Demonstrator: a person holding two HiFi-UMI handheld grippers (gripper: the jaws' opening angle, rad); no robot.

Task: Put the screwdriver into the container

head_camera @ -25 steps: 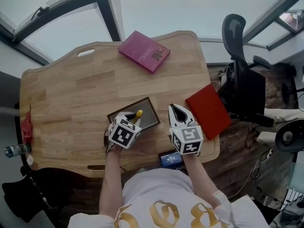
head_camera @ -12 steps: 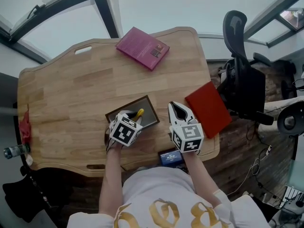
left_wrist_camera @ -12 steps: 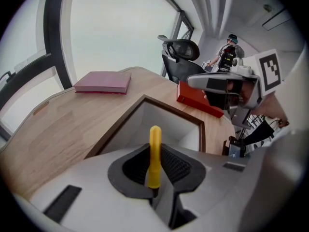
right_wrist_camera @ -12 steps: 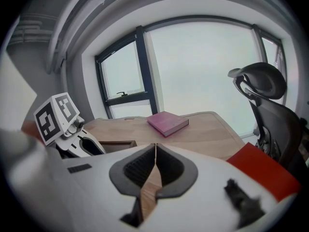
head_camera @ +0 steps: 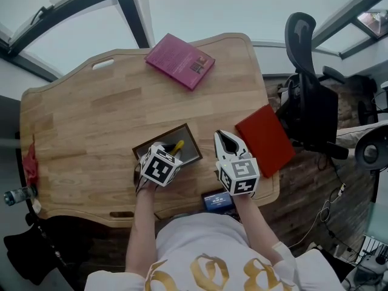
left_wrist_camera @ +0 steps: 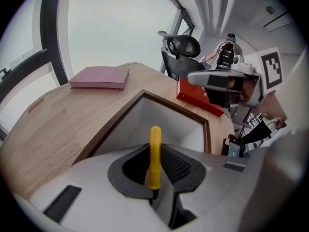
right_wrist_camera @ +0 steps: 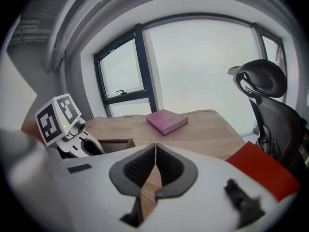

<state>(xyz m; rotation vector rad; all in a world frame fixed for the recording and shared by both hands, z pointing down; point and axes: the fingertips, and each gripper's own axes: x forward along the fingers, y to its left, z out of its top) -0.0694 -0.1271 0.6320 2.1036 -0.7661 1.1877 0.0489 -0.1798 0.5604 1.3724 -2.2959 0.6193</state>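
Note:
My left gripper (head_camera: 168, 152) is shut on the screwdriver (head_camera: 177, 146), whose yellow handle (left_wrist_camera: 154, 154) sticks out forward between the jaws. It hangs over the near edge of the container (head_camera: 189, 152), a shallow open box with a dark brown rim (left_wrist_camera: 169, 103) and a pale inside. My right gripper (head_camera: 227, 142) is to the right of the box, shut with nothing in it (right_wrist_camera: 155, 161). The screwdriver's shaft is hidden inside the left jaws.
A pink book (head_camera: 180, 61) lies at the far side of the wooden table (head_camera: 91, 120). A red folder (head_camera: 265, 140) lies at the right edge, with a black office chair (head_camera: 309, 105) beyond it. A phone (head_camera: 217, 201) sits at the near edge.
The view has shifted slightly; the left gripper with the screwdriver stays over the box's near edge. The right gripper has not moved.

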